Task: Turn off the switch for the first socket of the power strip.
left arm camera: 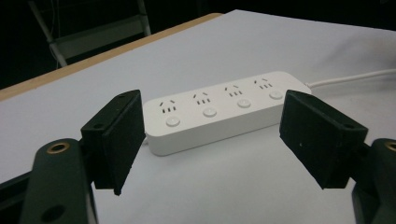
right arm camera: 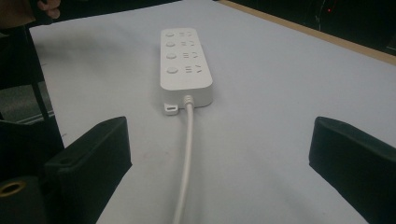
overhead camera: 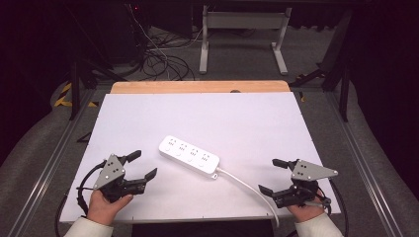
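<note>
Power strip point(overhead camera: 189, 157) sits just below the middle of the high view, lying slantwise on the white table point(overhead camera: 247, 118), its four sockets and buttons facing up and its white cord point(overhead camera: 247, 187) trailing off toward the lower right. Left gripper point(overhead camera: 143, 165) waits at lower left, jaws spread wide and empty, with nothing between the pads; in the left gripper view the strip lies just beyond those jaws, broadside on. Right gripper point(overhead camera: 268, 176) hovers at lower right, equally released and holding nothing, and in its own view the cord runs straight up between the open jaws to the strip's near end. Here is the risk, as I judge it: the strip is smooth, light and free on a slick top, so a one-sided nudge from the left could simply skate it away rather than seat it between the pads. On the right, a pinch on the cord rather than the body could drag and swing the strip around, and a low approach could scrape jaw tips on the table.
</note>
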Available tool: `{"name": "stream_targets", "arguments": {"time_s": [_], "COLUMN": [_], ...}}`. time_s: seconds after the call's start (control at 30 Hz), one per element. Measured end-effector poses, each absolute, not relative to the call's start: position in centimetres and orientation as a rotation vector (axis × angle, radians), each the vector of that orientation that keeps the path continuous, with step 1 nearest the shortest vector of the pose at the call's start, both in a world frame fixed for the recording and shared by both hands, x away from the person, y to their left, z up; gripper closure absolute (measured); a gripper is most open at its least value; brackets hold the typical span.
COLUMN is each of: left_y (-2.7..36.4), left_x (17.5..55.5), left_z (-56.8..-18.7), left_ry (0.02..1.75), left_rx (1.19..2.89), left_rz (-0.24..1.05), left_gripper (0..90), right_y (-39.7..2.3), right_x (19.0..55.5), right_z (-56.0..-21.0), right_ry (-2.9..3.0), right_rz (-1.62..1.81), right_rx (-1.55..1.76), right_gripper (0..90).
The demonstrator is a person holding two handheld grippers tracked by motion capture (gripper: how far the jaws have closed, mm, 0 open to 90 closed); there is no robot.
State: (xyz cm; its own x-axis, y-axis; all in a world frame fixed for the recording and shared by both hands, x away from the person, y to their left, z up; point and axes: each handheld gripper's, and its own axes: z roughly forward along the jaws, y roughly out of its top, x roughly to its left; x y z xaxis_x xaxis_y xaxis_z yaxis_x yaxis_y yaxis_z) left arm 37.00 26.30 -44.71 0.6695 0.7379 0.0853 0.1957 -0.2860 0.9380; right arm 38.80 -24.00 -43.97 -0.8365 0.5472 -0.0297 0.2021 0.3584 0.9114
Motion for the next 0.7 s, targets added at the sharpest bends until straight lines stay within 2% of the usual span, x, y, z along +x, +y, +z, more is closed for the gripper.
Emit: {"name": "stream_targets", "arguments": {"time_s": [0.3, 0.7], "left_y": [27.8, 27.7], "left_x": [36.7, 36.2], "left_z": [-46.5, -46.7], "left_ry": [0.829, 0.814], "left_rx": [1.806, 1.856], "left_rz": [0.604, 0.655], "left_gripper": [18.7, 16.0], "right_y": [-24.1, -24.1], "right_x": [38.9, 39.0], "right_z": [-44.1, -44.1], "right_ry": [2.298, 2.299], "right_rz": [1.467, 1.466], "right_rx": [0.668, 0.665], "right_gripper": [5.8, 5.7]}}
